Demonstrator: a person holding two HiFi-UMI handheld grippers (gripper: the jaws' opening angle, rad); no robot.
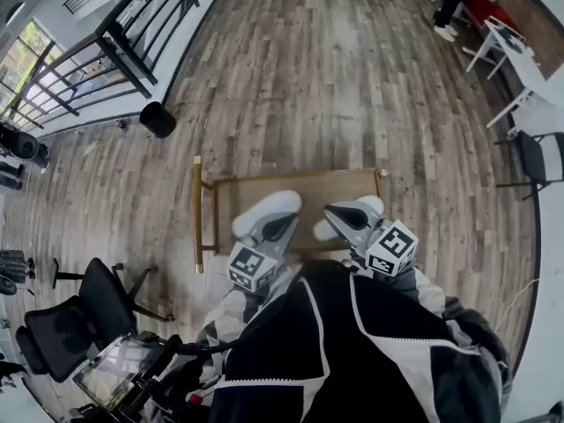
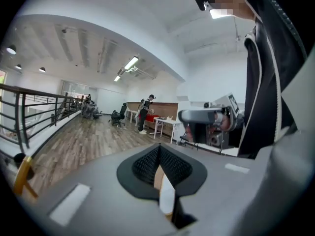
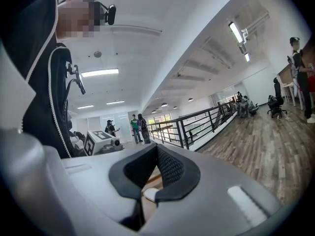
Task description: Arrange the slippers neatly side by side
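Observation:
In the head view both grippers hang close together over a low wooden table (image 1: 304,186). My left gripper (image 1: 267,216) has its grey jaws pressed together, black pads meeting, and nothing shows between them. My right gripper (image 1: 345,211) is shut the same way. White rounded pieces (image 1: 374,204) peek out beside and under the right jaws, seemingly a slipper on the table; most of it is hidden. In the left gripper view the left gripper (image 2: 158,152) shows wood and something white through the slot under its pads. The right gripper (image 3: 157,154) shows the same in its own view.
The table has a yellow frame (image 1: 196,214). A black round bin (image 1: 159,119) stands on the plank floor, with a black railing (image 1: 115,47) beyond it. A black office chair (image 1: 84,311) is at the left. A white table (image 1: 514,53) and a standing person (image 1: 451,3) are far right.

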